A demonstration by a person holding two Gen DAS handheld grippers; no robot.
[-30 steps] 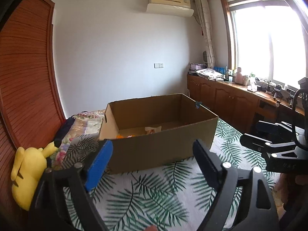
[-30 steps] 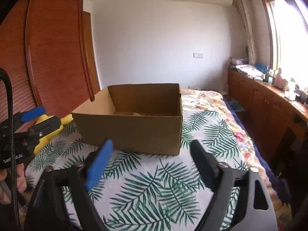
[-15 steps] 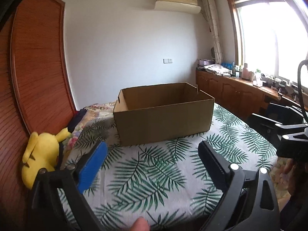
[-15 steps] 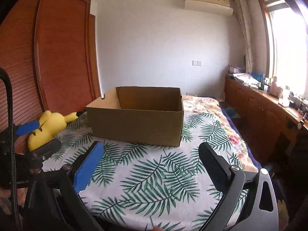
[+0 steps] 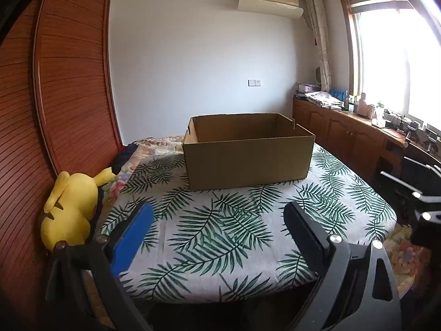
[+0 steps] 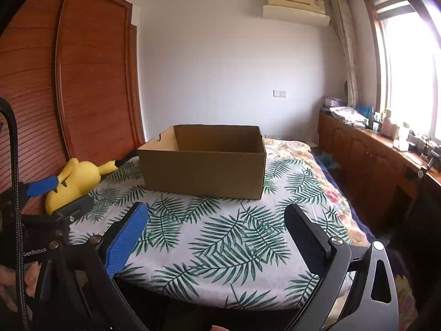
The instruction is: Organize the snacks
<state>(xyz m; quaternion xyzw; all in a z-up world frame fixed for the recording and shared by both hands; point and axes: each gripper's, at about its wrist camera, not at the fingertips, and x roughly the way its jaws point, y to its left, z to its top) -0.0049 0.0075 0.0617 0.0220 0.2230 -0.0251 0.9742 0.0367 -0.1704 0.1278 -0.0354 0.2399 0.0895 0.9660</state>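
Snacks: none visible in either view; whatever lies inside the box is hidden by its walls.
Cardboard box (image 5: pixel 248 151): open-topped, plain brown corrugated, rectangular, standing mid-bed on the palm-leaf sheet (image 5: pixel 220 231).
Left gripper (image 5: pixel 217 220): spread wide, nothing between the pads, well short of the box.
Right gripper (image 6: pixel 215 222): likewise spread and empty.
Handling advice: probably check the box interior from above before withdrawing further.
Surroundings: soft yellow plush toy (image 5: pixel 71 207) against the slatted wooden wardrobe (image 5: pixel 55 96).
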